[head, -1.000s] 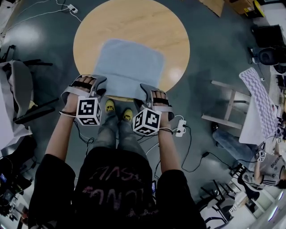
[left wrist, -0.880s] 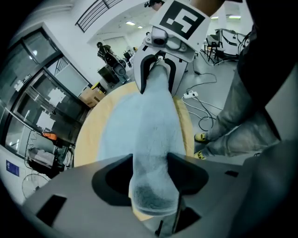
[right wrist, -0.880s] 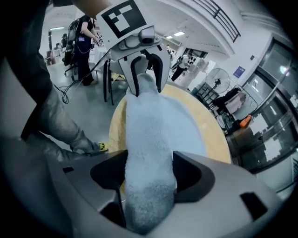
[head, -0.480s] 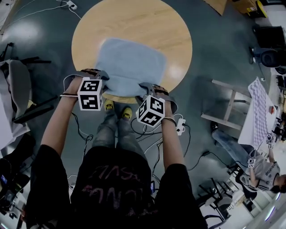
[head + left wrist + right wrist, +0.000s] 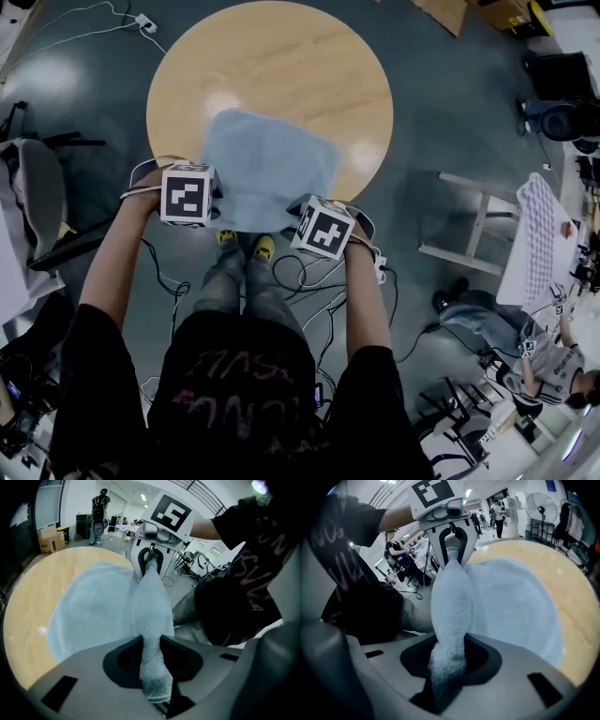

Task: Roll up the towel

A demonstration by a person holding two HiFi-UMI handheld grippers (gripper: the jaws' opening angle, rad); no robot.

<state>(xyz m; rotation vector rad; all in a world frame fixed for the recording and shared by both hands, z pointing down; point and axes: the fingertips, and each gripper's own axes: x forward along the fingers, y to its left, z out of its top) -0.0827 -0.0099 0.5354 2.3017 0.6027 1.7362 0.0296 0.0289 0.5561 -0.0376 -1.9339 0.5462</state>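
Now the light blue towel (image 5: 267, 169) lies on the round wooden table (image 5: 281, 56), in the upper middle of the head view. Its near edge, at the bottom of the towel, is bunched up and pulled tight between the two grippers. The left gripper (image 5: 151, 653) has just been closing its jaws, and they now pinch the towel's lower left corner. The right gripper (image 5: 447, 660) has been closing too, and its jaws squeeze the lower right corner. Towel cloth fills the gap between each pair of jaws. Below the table edge, two yellow shoes (image 5: 264, 247) stand on the grey floor (image 5: 441, 122), with black cables (image 5: 302, 277) beside them.
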